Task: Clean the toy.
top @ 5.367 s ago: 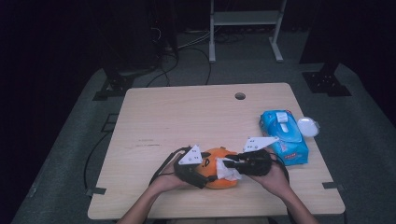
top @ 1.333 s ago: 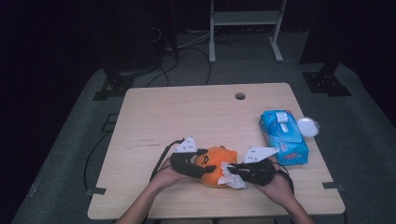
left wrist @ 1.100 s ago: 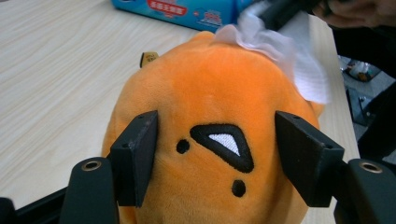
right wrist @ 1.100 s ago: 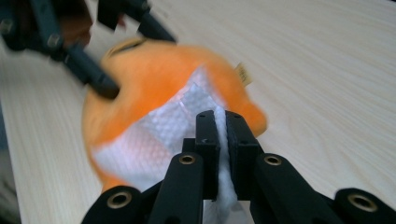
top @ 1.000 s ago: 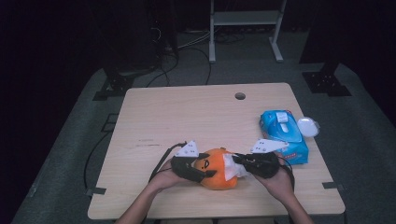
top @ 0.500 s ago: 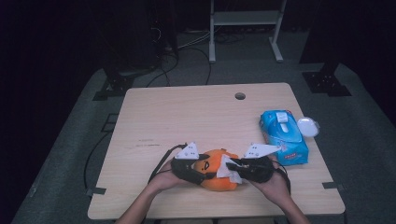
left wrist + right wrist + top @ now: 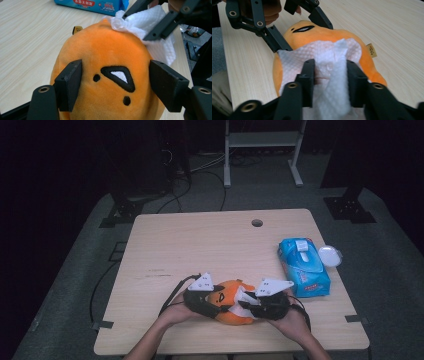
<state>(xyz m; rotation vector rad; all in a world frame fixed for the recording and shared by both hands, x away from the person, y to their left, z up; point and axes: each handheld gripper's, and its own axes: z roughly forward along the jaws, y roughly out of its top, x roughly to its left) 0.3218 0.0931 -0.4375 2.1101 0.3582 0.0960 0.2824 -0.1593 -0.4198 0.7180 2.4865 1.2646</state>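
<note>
Item: orange plush toy (image 7: 231,301), egg-shaped, embroidered face. Lies on its side on the near part of the tabletop (image 7: 200,245), directly between both hands. Its long axis runs roughly left to right across the tabletop, face end toward the left claw (image 7: 212,306), far end toward the right claw (image 7: 248,305).

Item: white wet wipe (image 7: 322,62), dimpled weave, draped over the toy's upper flank on the right claw's side, bunched toward that claw.

Left claw: straddles the toy's face end, one pad (image 7: 71,82) at each cheek in the left gripper view; jaws have just been opening and now seem to rest against the plush rather than squeeze it, though the contact is hard to judge.

Right claw: jaws have just been opening; a fold of the wipe stands between them and the pads appear no longer to pinch it. This claw is the nearer one to the wipe, so any regrasp or wiping stroke along the toy's long axis would likely fall to it.

Also present: blue pack of wet wipes (image 7: 303,273) to the right, well apart from the toy.
</note>
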